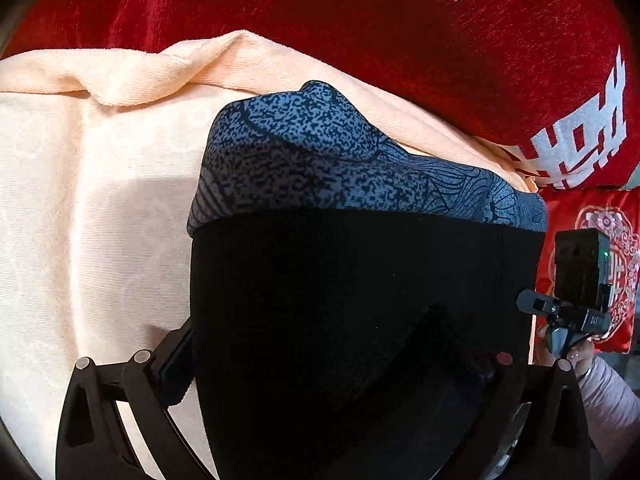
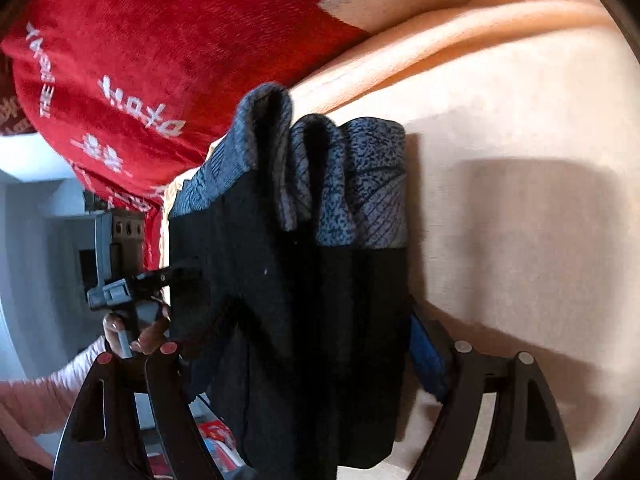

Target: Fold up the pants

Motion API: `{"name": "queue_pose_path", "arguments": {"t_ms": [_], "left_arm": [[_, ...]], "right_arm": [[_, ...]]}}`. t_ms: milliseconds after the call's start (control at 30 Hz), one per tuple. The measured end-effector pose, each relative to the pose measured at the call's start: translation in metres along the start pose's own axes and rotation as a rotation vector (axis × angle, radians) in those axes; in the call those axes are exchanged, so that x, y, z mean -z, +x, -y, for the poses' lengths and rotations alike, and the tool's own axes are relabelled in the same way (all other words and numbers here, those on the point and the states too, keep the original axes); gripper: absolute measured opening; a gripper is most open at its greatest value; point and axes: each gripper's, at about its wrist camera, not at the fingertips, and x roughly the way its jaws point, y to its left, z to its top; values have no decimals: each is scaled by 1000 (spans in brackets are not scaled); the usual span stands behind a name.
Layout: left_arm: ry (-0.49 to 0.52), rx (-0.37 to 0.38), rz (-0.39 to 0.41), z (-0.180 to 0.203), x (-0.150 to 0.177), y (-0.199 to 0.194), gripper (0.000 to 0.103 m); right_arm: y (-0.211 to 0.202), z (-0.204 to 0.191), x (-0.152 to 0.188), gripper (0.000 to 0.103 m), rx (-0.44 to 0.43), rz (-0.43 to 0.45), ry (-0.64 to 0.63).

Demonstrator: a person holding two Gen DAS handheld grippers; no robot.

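Note:
The folded pants [image 1: 360,300] are black with a blue-grey speckled band [image 1: 320,160] at their far end. They lie on a peach blanket [image 1: 100,200]. My left gripper [image 1: 344,344] stands wide open astride the black part; its left finger [image 1: 176,360] sits just beside the cloth edge and the right one is mostly hidden behind it. In the right wrist view the pants [image 2: 300,300] show several stacked folds. My right gripper [image 2: 300,332] also straddles them with its jaws wide, and its blue-padded finger [image 2: 428,360] stands just off the cloth's edge.
A red plush blanket with white lettering [image 1: 360,32] lies beyond the peach one. A red patterned cushion [image 1: 600,220] sits at the right. Each gripper shows in the other's view, held by a hand: the right gripper [image 1: 568,304], the left gripper [image 2: 132,288]. A pale sleeve [image 2: 48,392] shows too.

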Motion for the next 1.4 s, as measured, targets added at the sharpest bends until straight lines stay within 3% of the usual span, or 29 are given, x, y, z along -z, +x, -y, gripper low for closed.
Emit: {"name": "queue_pose_path", "arguments": {"t_ms": [133,200,300,500,700,1033,1167,1267,1333,1400], "left_arm": [[-23,-39,26,10,3,0,102],[-21,-36,61,19,8,-5,87],[-15,-65,110,36,15,-12,76],[-42,-75,158,52,25,-31,66],[-18,-79,149,63,49,-54,66],[41,-80,91,52,109,-85,66],[48,-74,101,35,132,-87,66],[79,-120,109,20,143,-74,67],[67,-139,107,7,147,-63,76],[58,-158,154,-3,148,-61,97]], "right_arm": [[0,-3,-2,78,32,1,33],[0,-9,-2,70,52,-7,28],[-3,-14,-2,58,37,-2,43],[-19,-23,6,47,-49,23,69],[-31,-45,33,47,-72,22,57],[-29,-68,117,47,-73,51,117],[-20,-66,143,47,-83,62,134],[-5,-60,152,47,-63,57,146],[7,-52,156,48,-26,53,139],[11,-41,157,54,-7,78,133]]}}
